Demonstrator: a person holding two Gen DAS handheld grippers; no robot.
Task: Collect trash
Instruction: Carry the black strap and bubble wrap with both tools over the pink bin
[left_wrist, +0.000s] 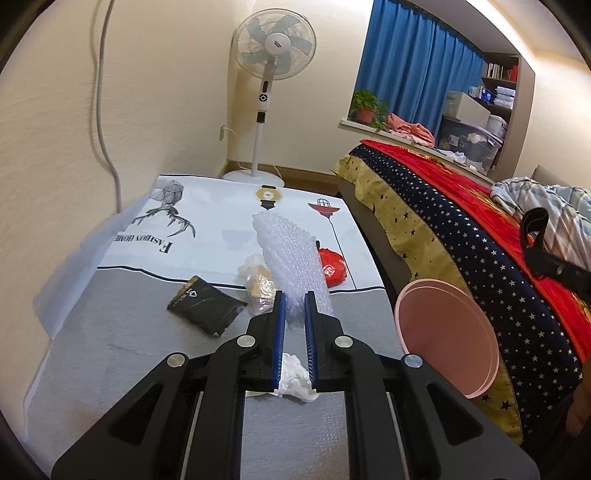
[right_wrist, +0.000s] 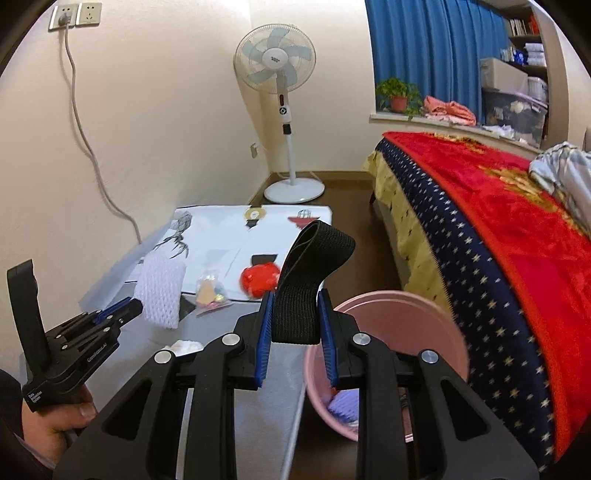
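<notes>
My left gripper (left_wrist: 294, 295) is shut on a sheet of clear bubble wrap (left_wrist: 288, 254) and holds it above the table; it shows as a white sheet (right_wrist: 160, 293) in the right wrist view, where the left gripper (right_wrist: 133, 306) is at lower left. My right gripper (right_wrist: 295, 295) is shut on a black elastic strap (right_wrist: 306, 280), held beside the rim of the pink bin (right_wrist: 391, 317). The bin (left_wrist: 443, 332) stands between table and bed and holds some purple trash (right_wrist: 345, 404). On the table lie a black pouch (left_wrist: 207, 304), a red wrapper (left_wrist: 332, 267), a clear packet (left_wrist: 258, 284) and a white tissue (left_wrist: 295, 380).
The table (left_wrist: 110, 350) has a grey and white printed cloth and stands against the wall. A bed (right_wrist: 498, 240) with a red and starred blanket is to the right. A standing fan (right_wrist: 284, 110) is in the far corner. A cable (right_wrist: 85, 140) hangs on the wall.
</notes>
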